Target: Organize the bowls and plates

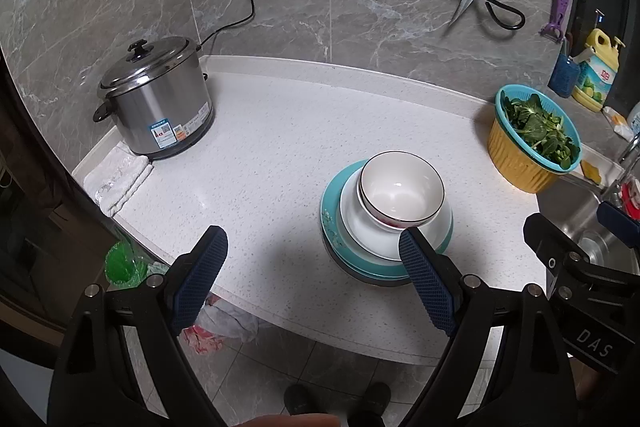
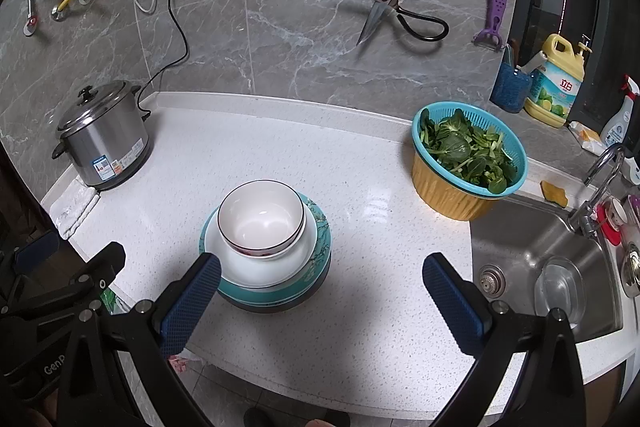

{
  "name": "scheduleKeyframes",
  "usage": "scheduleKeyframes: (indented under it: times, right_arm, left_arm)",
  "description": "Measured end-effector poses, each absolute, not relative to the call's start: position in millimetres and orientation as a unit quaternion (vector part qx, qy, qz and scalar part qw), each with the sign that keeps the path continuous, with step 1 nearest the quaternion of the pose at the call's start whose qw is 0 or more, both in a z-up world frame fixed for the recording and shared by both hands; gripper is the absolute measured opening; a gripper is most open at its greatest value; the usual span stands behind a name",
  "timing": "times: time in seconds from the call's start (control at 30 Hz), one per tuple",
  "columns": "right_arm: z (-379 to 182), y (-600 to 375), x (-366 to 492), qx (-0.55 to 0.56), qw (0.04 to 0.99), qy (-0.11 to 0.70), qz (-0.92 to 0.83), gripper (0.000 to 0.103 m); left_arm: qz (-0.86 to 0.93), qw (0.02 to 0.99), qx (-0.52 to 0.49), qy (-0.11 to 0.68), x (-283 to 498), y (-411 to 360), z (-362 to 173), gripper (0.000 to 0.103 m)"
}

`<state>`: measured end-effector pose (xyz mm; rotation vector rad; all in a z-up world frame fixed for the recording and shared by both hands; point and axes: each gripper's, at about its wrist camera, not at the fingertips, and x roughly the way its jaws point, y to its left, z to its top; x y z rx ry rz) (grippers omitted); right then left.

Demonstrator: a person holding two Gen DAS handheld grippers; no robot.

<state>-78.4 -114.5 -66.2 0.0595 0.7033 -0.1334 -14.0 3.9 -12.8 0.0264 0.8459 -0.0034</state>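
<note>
- Both grippers hover with nothing between their fingers: the left gripper (image 1: 312,247) is spread wide, and the right gripper (image 2: 322,271) is spread just as wide.
- Landmark for every place below: the dish stack (image 2: 266,251), which sits on the white speckled countertop (image 2: 360,163) toward its front edge.
- That stack is built from a white bowl (image 2: 261,217) on top, a white plate (image 2: 276,267) under it, then a teal-rimmed plate (image 2: 320,227) and what looks like a darker dish at the base.
- Left gripper's right-hand pad (image 1: 424,275) overlaps the near rim of the stack in its own view; whether it touches cannot be told.
- Risk, as a judgement: the bowl sits off-centre on the plates, so a sideways nudge from either pad could slide it off or tilt the pile.
- Second risk: the stack stands near the counter's front edge, so a push toward the person could send dishes to the tiled floor (image 1: 280,367).
- Right of the stack lies the steel sink (image 2: 532,259); a careless swing that way could drop ware in.
- Far right of the stack stands a basket of greens (image 2: 468,155), well apart.
- Far left of the stack sits a steel rice cooker (image 2: 106,143) beside a folded cloth (image 2: 76,205).
- Open counter behind the stack and to its left gives the most room to work.
</note>
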Motion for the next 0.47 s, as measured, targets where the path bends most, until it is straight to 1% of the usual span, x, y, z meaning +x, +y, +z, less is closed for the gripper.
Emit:
scheduleKeyframes:
  times: [0.47]
  right_arm:
    - [-66.4,-115.4,-77.0,0.028,0.936,0.344,-0.064,0.103]
  left_arm:
    - [-0.002,0.915,0.016,0.402,-12.1,12.5,-12.0,0.088]
